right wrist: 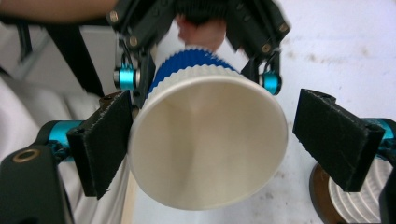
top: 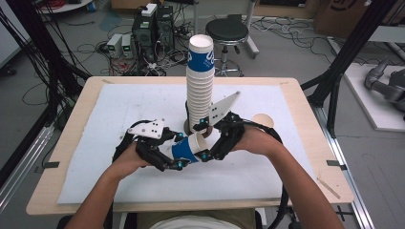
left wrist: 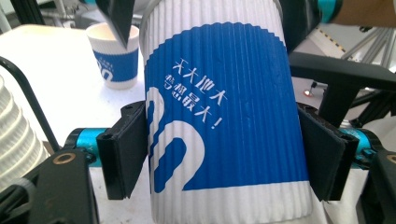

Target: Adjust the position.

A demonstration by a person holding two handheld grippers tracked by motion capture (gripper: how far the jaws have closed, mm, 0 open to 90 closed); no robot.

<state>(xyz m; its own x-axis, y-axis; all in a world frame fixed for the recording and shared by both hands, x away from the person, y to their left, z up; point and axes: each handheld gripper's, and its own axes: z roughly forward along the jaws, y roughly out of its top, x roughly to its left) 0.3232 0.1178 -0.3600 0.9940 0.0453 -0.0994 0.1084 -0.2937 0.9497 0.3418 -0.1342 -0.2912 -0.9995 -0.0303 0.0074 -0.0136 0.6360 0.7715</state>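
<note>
Here, the left gripper (top: 179, 162) is clamping a blue-and-white paper cup (top: 187, 147) across its ribbed sleeve; in the left gripper view both black pads are pressing flat against the cup's (left wrist: 224, 121) sides, one on each flank of the blue band with its white lettering. The cup is lying roughly on its side above the white mat (top: 119, 105), near the front middle of the table (top: 71, 143), with its open mouth turned toward the right gripper (top: 206, 143).

The right gripper is standing open around that mouth. In the right gripper view its two pads are flanking the cup's rim (right wrist: 208, 140): the one on the left of that view is sitting just beside the rim, perhaps brushing it, though the angle is too poor to be sure, while the other is standing clearly apart from it. Beyond the cup in that same view, the left gripper's (right wrist: 198, 79) jaws are closing on the sleeve.

Just behind the two grippers, a tall stack of cups (top: 200, 86) is standing upright on the mat. A single cup (left wrist: 114, 58) is standing upright farther off in the left gripper view.
</note>
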